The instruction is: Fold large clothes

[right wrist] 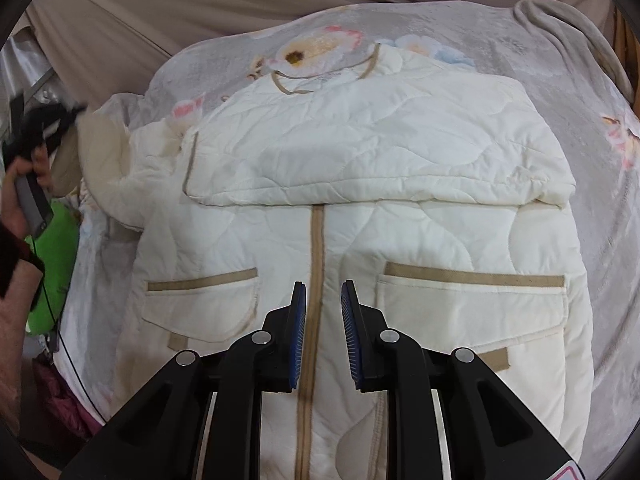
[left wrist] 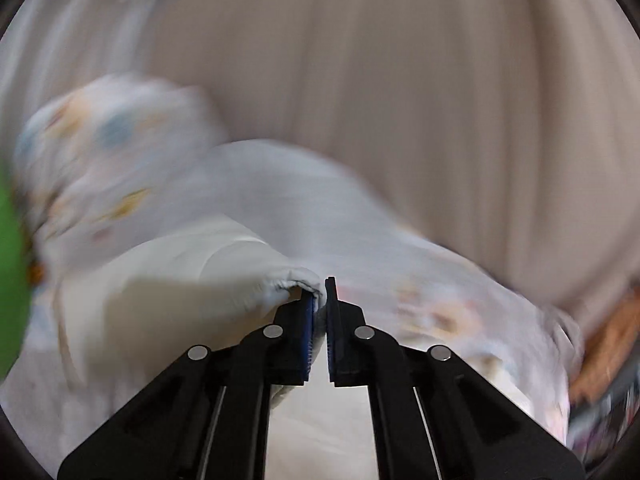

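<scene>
One cream quilted jacket (right wrist: 360, 208) spread front-up across the floral blanket (right wrist: 500, 40), one sleeve already laid over the chest, the other, probably its cuff given the blur, pinched in the nearly closed left gripper (left wrist: 320, 300) and lifted off to the garment's far side. Folding that sleeve inward across the chest looks like the step in hand, needing a steady carry and clean release. Right gripper (right wrist: 323, 312) parted and empty, poised above the tan zipper strip (right wrist: 317, 248).
</scene>
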The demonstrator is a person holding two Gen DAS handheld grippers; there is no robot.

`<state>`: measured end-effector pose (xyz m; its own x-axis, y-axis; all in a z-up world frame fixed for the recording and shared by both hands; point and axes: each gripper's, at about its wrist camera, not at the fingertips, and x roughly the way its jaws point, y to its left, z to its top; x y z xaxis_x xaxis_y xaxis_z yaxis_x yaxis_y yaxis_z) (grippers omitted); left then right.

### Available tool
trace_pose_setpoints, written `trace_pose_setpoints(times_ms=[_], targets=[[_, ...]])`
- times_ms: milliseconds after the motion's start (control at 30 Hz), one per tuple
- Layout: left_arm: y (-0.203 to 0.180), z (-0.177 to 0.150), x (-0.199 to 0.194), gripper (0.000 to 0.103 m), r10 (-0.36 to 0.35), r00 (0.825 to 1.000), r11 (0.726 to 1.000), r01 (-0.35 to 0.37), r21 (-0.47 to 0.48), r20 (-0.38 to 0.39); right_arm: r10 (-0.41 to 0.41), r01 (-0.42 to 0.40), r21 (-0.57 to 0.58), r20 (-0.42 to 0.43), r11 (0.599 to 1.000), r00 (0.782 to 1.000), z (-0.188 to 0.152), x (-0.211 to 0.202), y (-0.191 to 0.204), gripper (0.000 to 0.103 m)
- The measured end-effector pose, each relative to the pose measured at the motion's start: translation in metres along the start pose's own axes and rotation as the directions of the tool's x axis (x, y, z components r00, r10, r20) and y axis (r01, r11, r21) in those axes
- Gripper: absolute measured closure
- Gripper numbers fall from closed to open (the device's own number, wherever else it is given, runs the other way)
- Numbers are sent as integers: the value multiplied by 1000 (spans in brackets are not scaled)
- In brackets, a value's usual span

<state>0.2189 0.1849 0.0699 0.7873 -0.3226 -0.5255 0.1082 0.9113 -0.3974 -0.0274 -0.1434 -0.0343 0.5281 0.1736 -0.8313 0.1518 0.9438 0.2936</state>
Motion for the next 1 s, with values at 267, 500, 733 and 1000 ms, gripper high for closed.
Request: trace_pose_setpoints(times_ms=[267, 500, 733, 1000], targets=[[-232, -150, 38, 86, -216, 906, 922, 312, 228, -364, -15, 13, 47, 41, 999, 999, -18, -23, -38, 79], [-227, -262, 39, 66, -82, 843, 953, 223, 206, -532, -94, 84, 106, 84, 991, 992, -34, -46, -99, 69], [-118, -213, -4, 48, 61, 923, 991, -10, 135, -381, -68, 83, -83, 167, 993, 984, 18, -34, -72, 60], [-12, -207, 22, 48, 255, 886, 965, -261, 37, -387, 41, 6, -384, 115, 923, 993, 71, 46, 43, 57]])
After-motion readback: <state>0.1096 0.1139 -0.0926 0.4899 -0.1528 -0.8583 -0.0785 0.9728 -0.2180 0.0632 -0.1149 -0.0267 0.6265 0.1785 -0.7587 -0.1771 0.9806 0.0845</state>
